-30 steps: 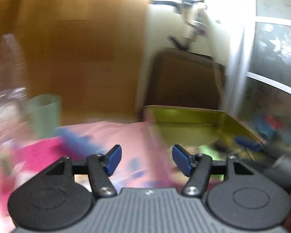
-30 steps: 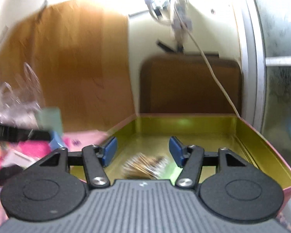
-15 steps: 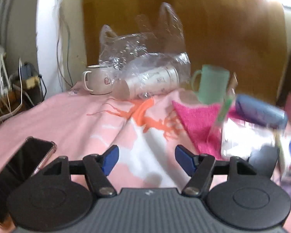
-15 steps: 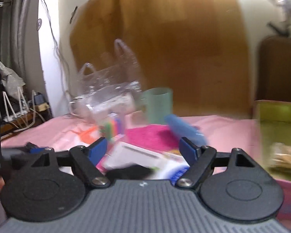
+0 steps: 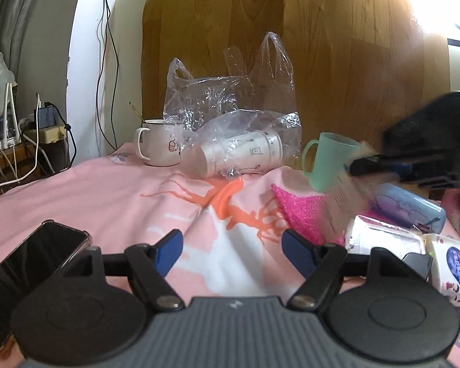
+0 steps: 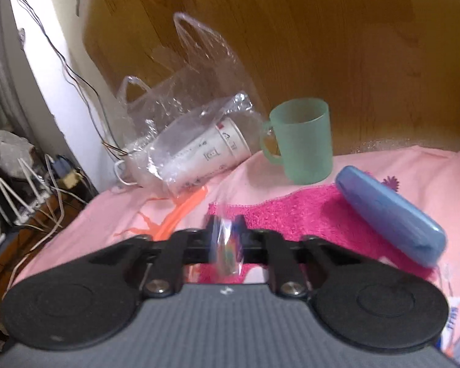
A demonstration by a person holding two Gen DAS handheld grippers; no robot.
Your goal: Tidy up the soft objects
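Observation:
My right gripper (image 6: pixel 225 234) is shut on a small clear packet (image 6: pixel 225 253) with colourful contents, held above a pink fuzzy cloth (image 6: pixel 294 214). In the left wrist view the right gripper (image 5: pixel 365 165) shows blurred at the right with the packet (image 5: pixel 343 196) hanging from it. My left gripper (image 5: pixel 231 253) is open and empty above the pink bedsheet (image 5: pixel 107 190). The pink cloth (image 5: pixel 300 211) lies right of it. White tissue packs (image 5: pixel 383 239) lie at the right.
A clear plastic bag with paper cups (image 5: pixel 239 153), a white mug (image 5: pixel 159 147), a green mug (image 5: pixel 328 159) and a blue case (image 6: pixel 389 208) stand at the back. A phone (image 5: pixel 30 263) lies at the left. Cables (image 6: pixel 36 196) hang off the left edge.
Both grippers have swung left from the yellow-lined box to the bed clutter. My right gripper, open before, has shut on the small packet.

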